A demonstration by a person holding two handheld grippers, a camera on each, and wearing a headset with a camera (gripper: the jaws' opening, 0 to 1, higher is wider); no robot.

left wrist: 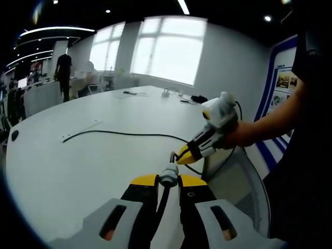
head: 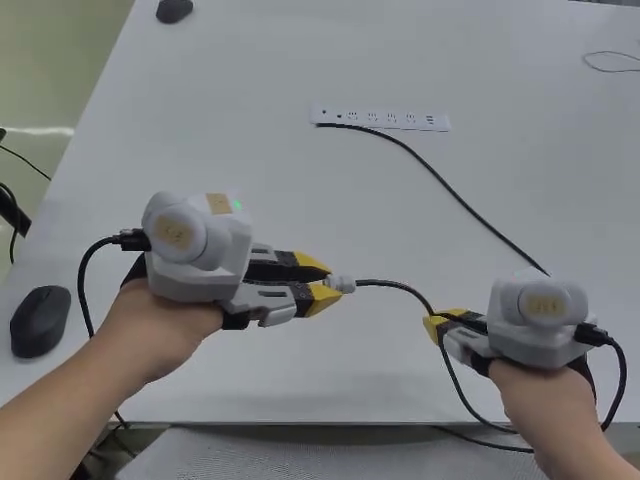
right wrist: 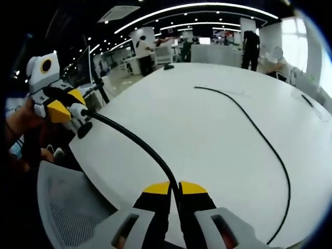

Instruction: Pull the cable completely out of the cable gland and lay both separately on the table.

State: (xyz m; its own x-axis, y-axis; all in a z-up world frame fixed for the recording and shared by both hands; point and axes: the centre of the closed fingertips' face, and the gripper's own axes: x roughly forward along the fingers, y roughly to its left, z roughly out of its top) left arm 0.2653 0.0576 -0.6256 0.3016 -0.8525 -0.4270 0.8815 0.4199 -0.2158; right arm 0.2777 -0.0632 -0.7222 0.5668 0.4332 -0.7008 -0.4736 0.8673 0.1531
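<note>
The cable gland (head: 342, 285), small, pale grey and rounded, is being held with the black cable (head: 392, 286) threaded through it. The gland is being clamped between the yellow-tipped jaws of the left gripper (head: 322, 283). The cable is being pinched by the closed jaws of the right gripper (head: 433, 325). Both are being carried just above the near edge of the smooth white table (head: 300, 180), the cable sagging between them. Its far end is being hidden behind the right gripper. A white power strip (head: 380, 118) is lying towards the far edge, and a dark mouse (head: 38, 320) is sitting at the left edge.
</note>
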